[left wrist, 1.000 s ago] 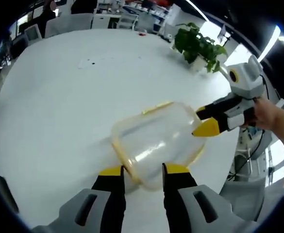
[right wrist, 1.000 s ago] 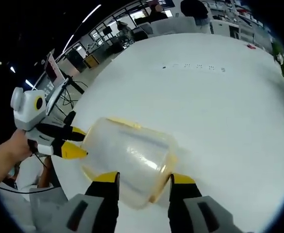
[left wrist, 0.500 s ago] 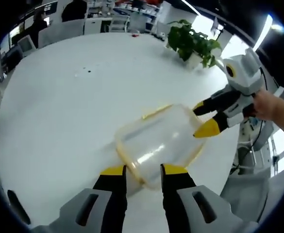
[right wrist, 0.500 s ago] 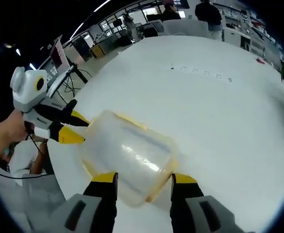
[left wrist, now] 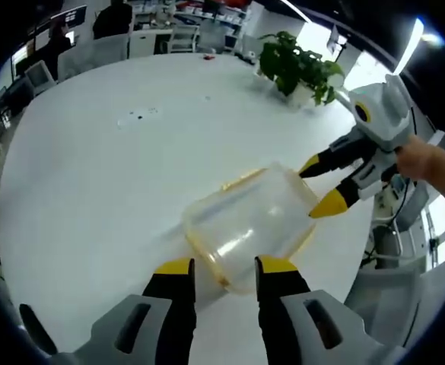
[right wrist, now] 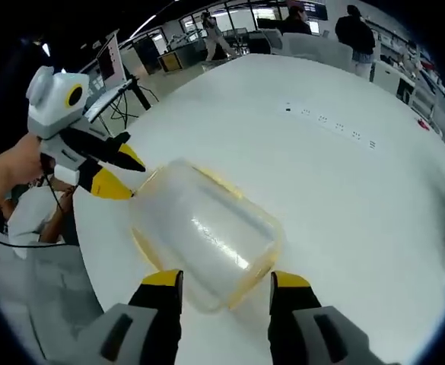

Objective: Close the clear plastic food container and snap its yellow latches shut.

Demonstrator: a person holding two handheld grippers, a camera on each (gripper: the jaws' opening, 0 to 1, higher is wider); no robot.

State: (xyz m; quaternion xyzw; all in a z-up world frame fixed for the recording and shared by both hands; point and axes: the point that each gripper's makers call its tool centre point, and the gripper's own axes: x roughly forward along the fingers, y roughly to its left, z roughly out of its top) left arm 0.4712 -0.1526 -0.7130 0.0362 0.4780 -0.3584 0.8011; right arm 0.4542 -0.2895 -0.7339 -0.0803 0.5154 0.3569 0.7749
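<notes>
A clear plastic container (left wrist: 249, 226) with a yellow rim lies on the white round table (left wrist: 93, 175); its latches are too blurred to make out. In the left gripper view my left gripper (left wrist: 226, 268) is open, its yellow-tipped jaws on either side of the container's near corner. My right gripper (left wrist: 319, 185) comes in from the right, open, its tips at the container's far end. In the right gripper view the container (right wrist: 203, 236) lies just ahead of my open right gripper (right wrist: 226, 279), and the left gripper (right wrist: 123, 173) is at its far left end.
A potted plant (left wrist: 298, 68) stands near the table's far right edge. A hand (left wrist: 435, 163) holds the right gripper, and another hand (right wrist: 1, 179) the left one. The table's rim (right wrist: 93, 266) runs close beside the container. Desks, chairs and people fill the room behind.
Both views have shifted slightly as the hands moved, and the container looks a little farther off. It still lies in the same spot, and both grippers stay open at its ends.
</notes>
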